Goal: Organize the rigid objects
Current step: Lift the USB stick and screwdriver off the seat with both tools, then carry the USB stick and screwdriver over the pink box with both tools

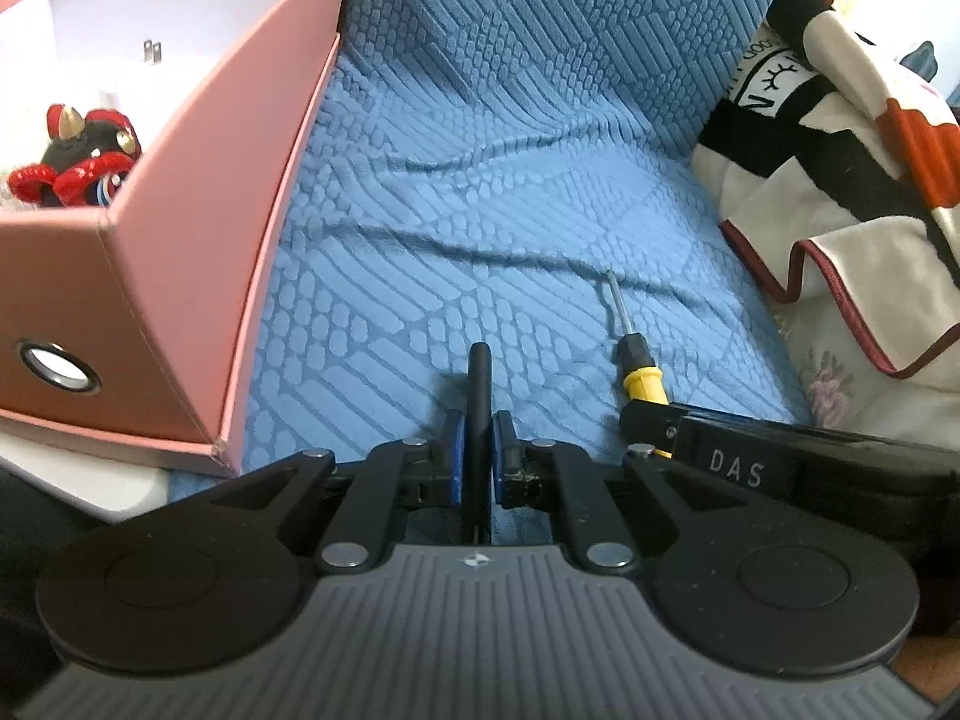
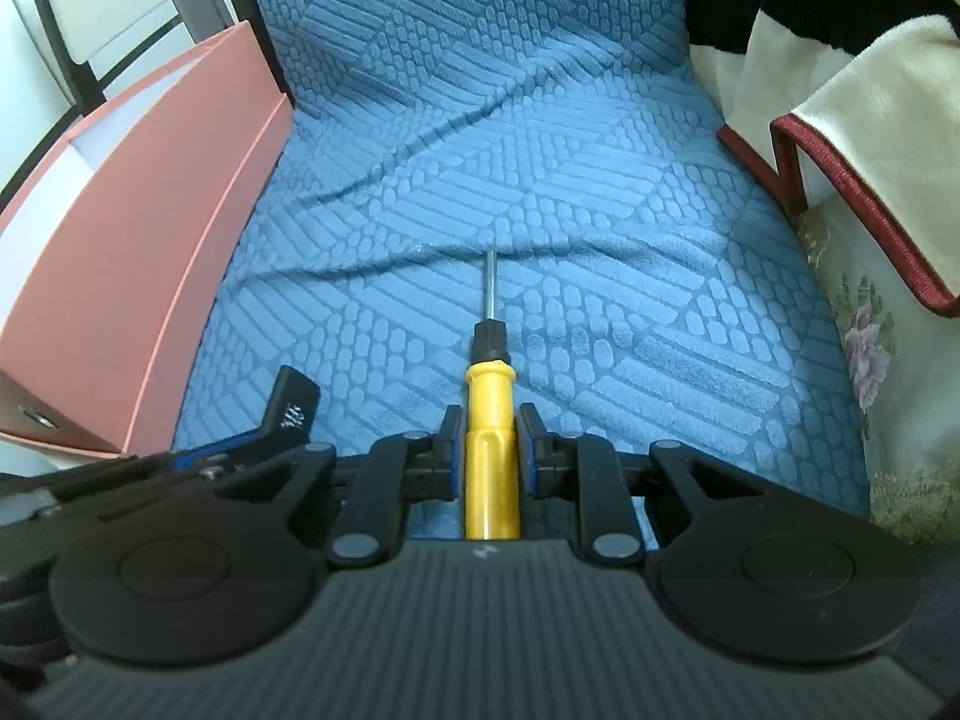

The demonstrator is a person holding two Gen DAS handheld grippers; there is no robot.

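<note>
While a toy (image 1: 72,156) already sits in the pink box (image 1: 180,240), the left tool (image 1: 478,456) pinches a black rod (image 1: 478,414) and the right tool (image 2: 489,450) a screwdriver (image 2: 489,402), both not yet boxed.

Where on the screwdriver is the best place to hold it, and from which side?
Grip the thick yellow handle of the screwdriver, coming from its butt end, in line with the shaft. The right hand-held gripper already clamps it this way; the metal shaft is thin and slippery.
</note>
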